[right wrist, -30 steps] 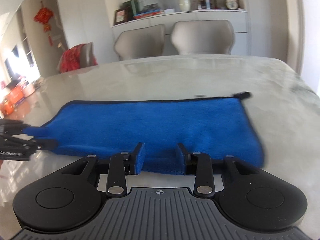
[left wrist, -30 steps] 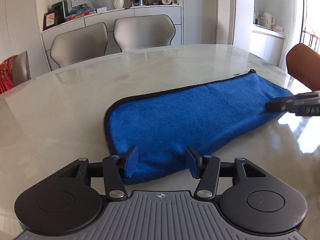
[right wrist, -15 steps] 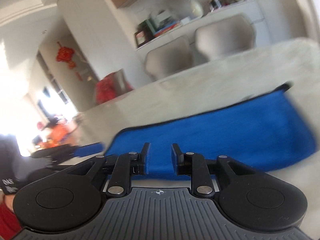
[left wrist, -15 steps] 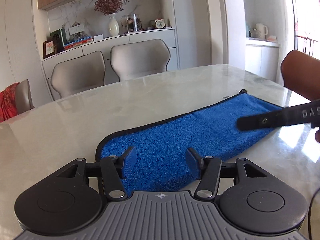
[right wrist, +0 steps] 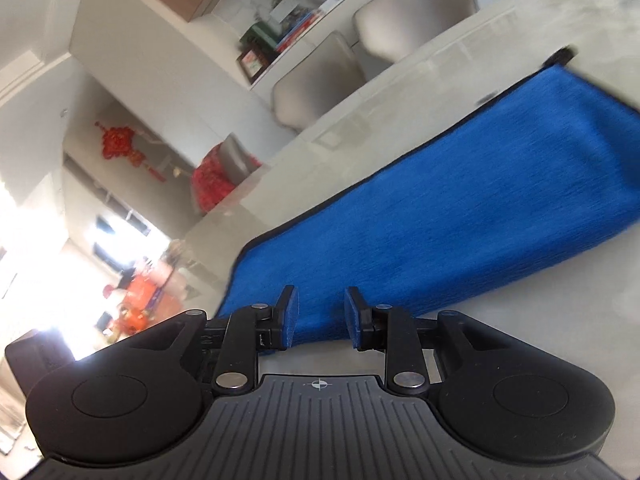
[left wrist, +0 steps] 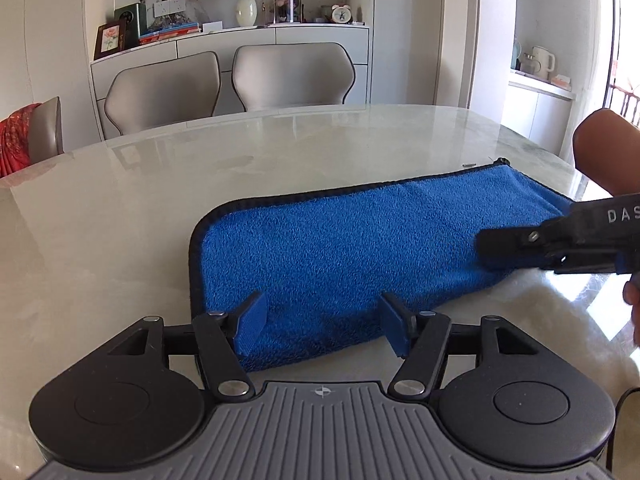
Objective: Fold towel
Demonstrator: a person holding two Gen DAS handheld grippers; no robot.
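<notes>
On the pale marble table (left wrist: 120, 208), taking the blue towel (left wrist: 360, 248) as the landmark, the cloth lies flat as a long narrow strip; its near long edge looks rounded and thick, so I judge it already doubled lengthwise, though the layers cannot be counted.

At the towel's left end, the left gripper (left wrist: 323, 326) hovers just over the near corner, jaws spread wide with cloth showing between the blue pads and nothing pinched.

Farther right along the towel, the right gripper (left wrist: 520, 248) reaches in sideways over the far-right end. From its own tilted, blurred camera the right gripper's jaws stand parted, narrower than the left's, with towel beyond them and nothing held.

Beyond the towel stand two grey chairs (left wrist: 232, 80); off its right end, a brown chair back (left wrist: 604, 152).

This strip would fit either a towel partway through folding or one whose folds are done, so I judge only the grip itself. If a short end is to be lifted, both layers should be caught together near the corners, pads closed squarely on the edge, and the two ends carried level so the black piping (left wrist: 196, 240) lines up.
</notes>
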